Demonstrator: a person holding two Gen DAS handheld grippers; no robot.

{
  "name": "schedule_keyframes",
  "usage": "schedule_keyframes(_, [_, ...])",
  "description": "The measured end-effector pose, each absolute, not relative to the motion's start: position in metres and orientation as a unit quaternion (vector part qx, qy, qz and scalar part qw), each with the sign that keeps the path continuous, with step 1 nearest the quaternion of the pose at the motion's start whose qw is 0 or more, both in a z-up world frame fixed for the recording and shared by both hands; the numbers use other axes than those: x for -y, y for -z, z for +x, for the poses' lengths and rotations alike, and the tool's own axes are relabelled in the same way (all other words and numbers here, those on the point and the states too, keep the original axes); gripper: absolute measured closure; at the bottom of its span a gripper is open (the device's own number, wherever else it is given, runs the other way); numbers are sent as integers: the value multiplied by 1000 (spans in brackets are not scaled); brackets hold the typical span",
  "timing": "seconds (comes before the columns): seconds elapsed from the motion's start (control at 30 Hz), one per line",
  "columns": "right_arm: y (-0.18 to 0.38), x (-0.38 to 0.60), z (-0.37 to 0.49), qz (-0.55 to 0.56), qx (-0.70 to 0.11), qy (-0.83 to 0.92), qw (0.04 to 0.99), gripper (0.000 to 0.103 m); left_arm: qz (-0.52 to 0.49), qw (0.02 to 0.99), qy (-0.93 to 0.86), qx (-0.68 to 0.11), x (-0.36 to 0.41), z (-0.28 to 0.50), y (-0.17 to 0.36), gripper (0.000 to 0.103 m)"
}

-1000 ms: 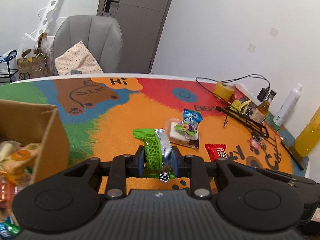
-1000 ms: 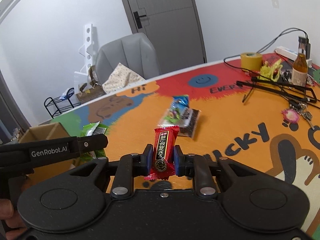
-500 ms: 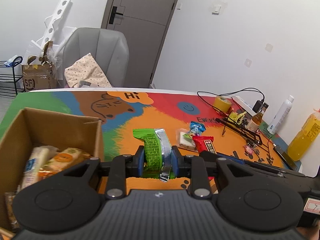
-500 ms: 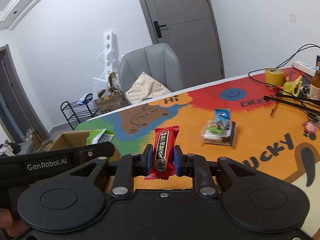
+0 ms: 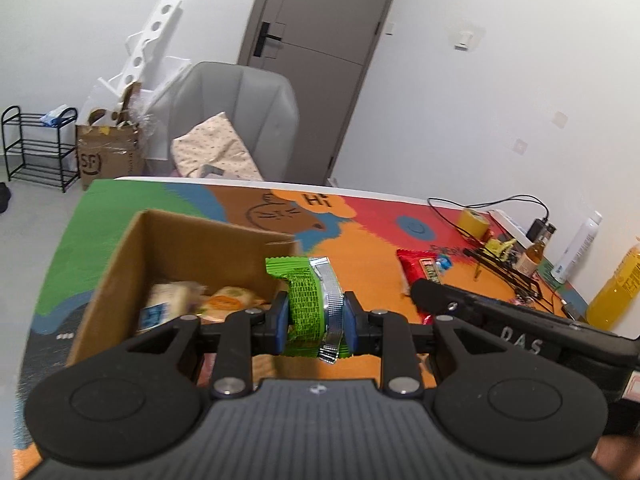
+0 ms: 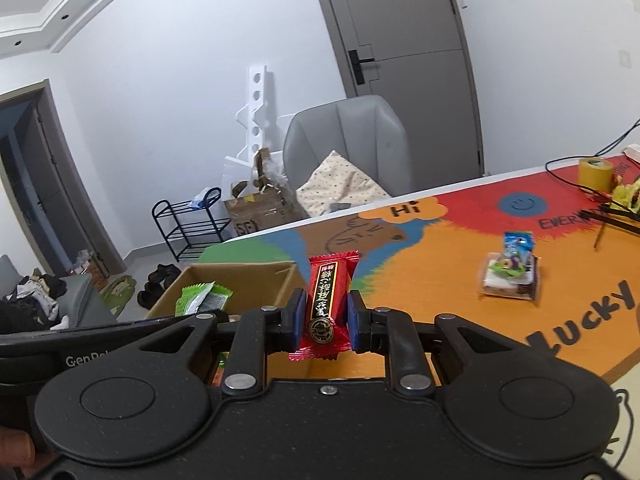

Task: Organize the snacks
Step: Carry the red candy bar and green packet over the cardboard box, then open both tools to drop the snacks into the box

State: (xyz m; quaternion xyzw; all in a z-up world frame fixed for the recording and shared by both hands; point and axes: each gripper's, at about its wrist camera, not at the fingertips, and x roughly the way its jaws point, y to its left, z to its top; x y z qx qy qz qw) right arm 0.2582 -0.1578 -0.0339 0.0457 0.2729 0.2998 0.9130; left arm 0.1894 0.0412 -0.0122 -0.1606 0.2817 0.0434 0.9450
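My left gripper (image 5: 315, 322) is shut on a green snack packet (image 5: 305, 300) with a silver end, held over the near right corner of the open cardboard box (image 5: 120, 256), which holds several wrapped snacks (image 5: 224, 298). My right gripper (image 6: 323, 322) is shut on a red candy packet (image 6: 326, 300) and hovers just right of the box (image 6: 256, 280). The red packet also shows in the left wrist view (image 5: 420, 270), and the green one in the right wrist view (image 6: 202, 298). Two more snacks (image 6: 510, 272) lie stacked on the colourful table mat (image 6: 440, 264).
At the table's far right stand a yellow tape roll (image 5: 474, 222), cables, a small brown bottle (image 5: 534, 254), a white bottle (image 5: 576, 250) and an orange juice bottle (image 5: 614, 292). A grey chair (image 5: 236, 120) with a cushion sits behind the table.
Both grippers have moved left with their packets, from over the mat to the cardboard box. The box interior has come further into view.
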Motion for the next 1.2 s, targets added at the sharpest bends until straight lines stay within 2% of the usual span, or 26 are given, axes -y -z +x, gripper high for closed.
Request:
schedule_keyframes(0.33, [33,128,251,27,-273,-315,909,83,-186,935,-55,-298,-73,176,26,76])
schedule_keyframes(0.43, [32,120,252,25,-272,-315,909,83,-191,929,-53,-311,-78,178,29,69])
schedule_keyframes(0.57, [31,110,255,21,-270,-316,909,83,-198,930,-70,-301,-91,171,28,47])
schedule_keyframes(0.7, [31,98,258,19,-271,-323,906,83,-213,929,-83,-291,-108,164,25,43])
schedule_keyframes(0.83, [30,86,261,25,-276,-331,902,83,-219,929,-102,-281,-123,158,22,33])
schedule_keyframes(0.97, [28,78,262,32,-275,-333,901,82,-218,929,-110,-280,-130,158,21,29])
schedule_keyframes(1.03, [29,75,265,29,-277,-336,900,77,-218,928,-108,-283,-130,159,21,27])
schedule_keyframes(1.1, [30,73,266,24,-282,-329,901,62,-215,928,-106,-285,-128,160,21,24])
schedule_keyframes(1.17, [29,79,263,29,-277,-330,902,56,-213,928,-105,-288,-127,161,22,19])
schedule_keyframes(1.2, [29,82,263,31,-276,-330,902,56,-213,928,-103,-289,-126,161,22,18])
